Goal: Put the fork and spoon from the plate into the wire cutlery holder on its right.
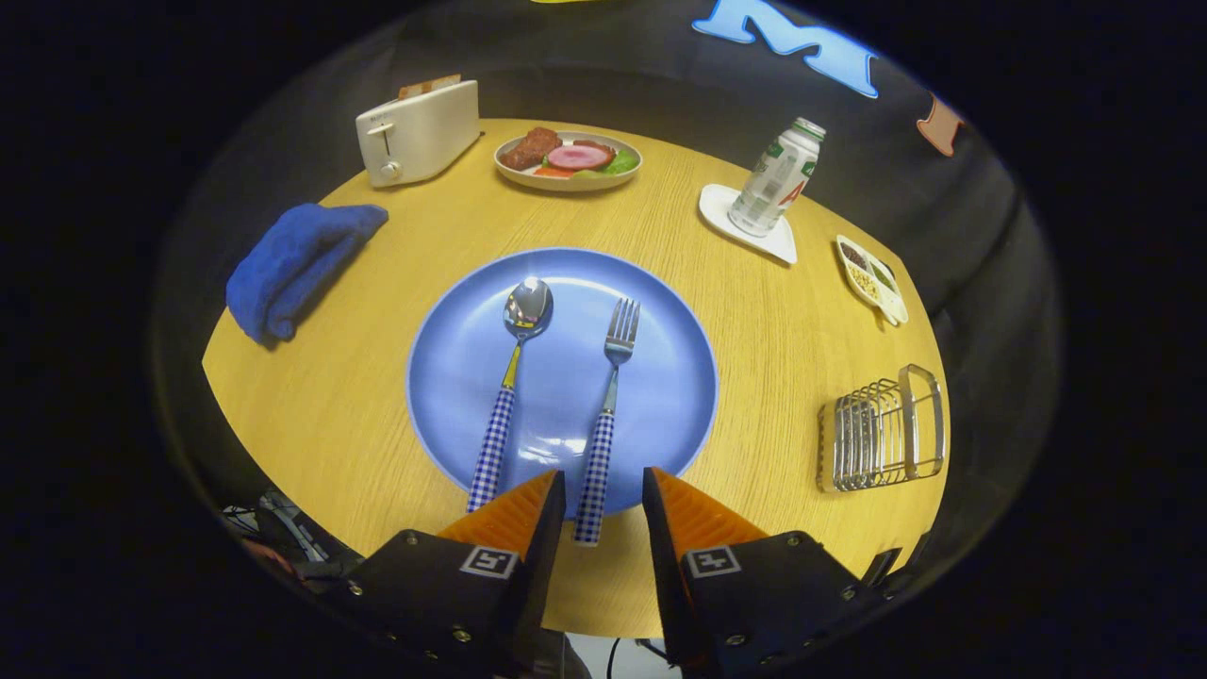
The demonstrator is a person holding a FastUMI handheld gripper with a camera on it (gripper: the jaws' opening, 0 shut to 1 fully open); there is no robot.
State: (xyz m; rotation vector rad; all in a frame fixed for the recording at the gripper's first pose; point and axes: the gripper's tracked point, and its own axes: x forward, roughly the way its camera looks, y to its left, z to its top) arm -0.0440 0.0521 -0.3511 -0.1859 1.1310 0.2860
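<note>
A blue plate (660, 387) lies on the round wooden table just ahead of my fingers. On it lie a spoon (509, 382) on the left and a fork (608, 405) on the right, both with blue-and-white checked handles pointing towards me. The fork's handle end reaches over the plate's near rim into the gap between my fingers. My gripper (603, 486) is open, held above the handle, and its fingers press on nothing. The wire cutlery holder (882, 434) stands on the table to the right of the plate, with nothing inside it that I can see.
A folded blue cloth (297, 264) lies left of the plate. Beyond it stand a white toaster (418, 132), a plate of food (569, 158), a bottle (778, 177) on a white coaster, and a small divided dish (872, 280) near the right table edge.
</note>
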